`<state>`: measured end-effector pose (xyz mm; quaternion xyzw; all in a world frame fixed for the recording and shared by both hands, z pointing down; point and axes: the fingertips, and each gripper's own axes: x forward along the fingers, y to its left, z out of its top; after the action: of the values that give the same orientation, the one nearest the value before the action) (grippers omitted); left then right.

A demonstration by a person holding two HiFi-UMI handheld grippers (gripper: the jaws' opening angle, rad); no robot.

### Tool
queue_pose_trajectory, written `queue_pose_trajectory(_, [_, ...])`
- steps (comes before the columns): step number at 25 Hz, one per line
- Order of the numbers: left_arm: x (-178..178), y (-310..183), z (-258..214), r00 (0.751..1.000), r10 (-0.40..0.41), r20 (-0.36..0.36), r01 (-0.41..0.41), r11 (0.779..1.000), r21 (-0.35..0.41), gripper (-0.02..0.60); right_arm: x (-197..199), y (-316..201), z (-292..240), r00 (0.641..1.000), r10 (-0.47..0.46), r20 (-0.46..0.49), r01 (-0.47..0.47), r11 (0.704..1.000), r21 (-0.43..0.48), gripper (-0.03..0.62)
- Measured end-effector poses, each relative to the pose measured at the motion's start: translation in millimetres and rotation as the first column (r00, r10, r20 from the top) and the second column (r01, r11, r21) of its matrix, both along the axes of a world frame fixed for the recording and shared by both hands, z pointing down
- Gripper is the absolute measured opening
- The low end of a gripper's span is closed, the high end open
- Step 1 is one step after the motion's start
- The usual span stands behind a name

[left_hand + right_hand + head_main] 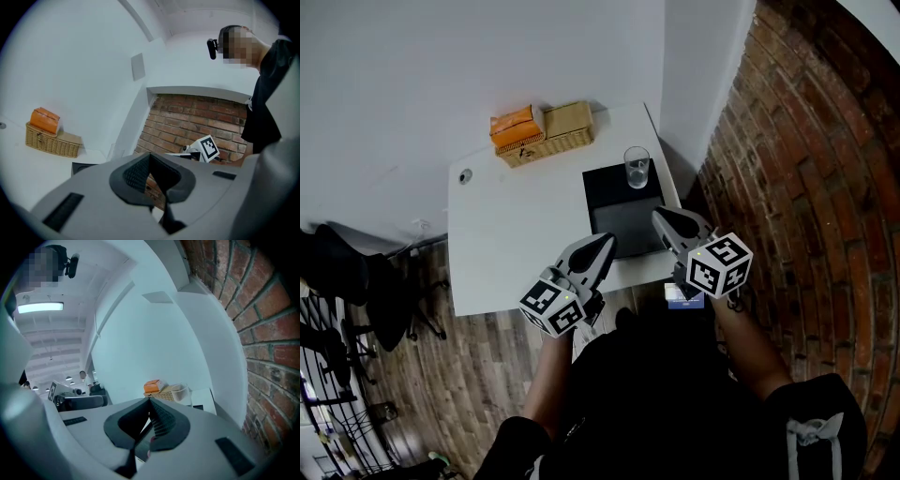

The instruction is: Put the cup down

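the left claw [603, 246] is shut tight and has nothing in it. the right claw [662, 218] is shut tight too and holds nothing. both hang over the near edge of the white bench [511, 234]. the clear cup [637, 167] stands upright on a black mat [614, 202], a little way ahead of the right claw and not touching it. far ahead of the left claw sits a woven basket [546, 148] with an orange box [517, 127] on top.
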<state>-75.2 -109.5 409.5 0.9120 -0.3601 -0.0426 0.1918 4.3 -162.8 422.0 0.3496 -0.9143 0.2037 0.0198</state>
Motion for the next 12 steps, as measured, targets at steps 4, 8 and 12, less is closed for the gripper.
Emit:
queue_pose_trajectory(4, [0.3,-0.3,-2.7,1.0,0.001,-0.016,-0.001,1.0,0.001,0.008,2.7,0.3,2.1,1.0,0.007,-0.007,-0.007,1.0,-0.005,0.015])
queue_pose_trajectory(8, [1.8,0.4,-1.5,1.0,0.003,-0.013,-0.003,1.0,0.0,0.008,3.2,1.2,4.8,1.0,0.009,-0.026,-0.009,1.0,-0.004,0.015])
queue_pose_trajectory(12, [2.6,1.1,0.8,1.0,0.003,-0.01,-0.003,1.0,-0.005,0.008,4.0,2.4,6.8,0.999,0.009,-0.036,-0.009,1.0,-0.002,0.015])
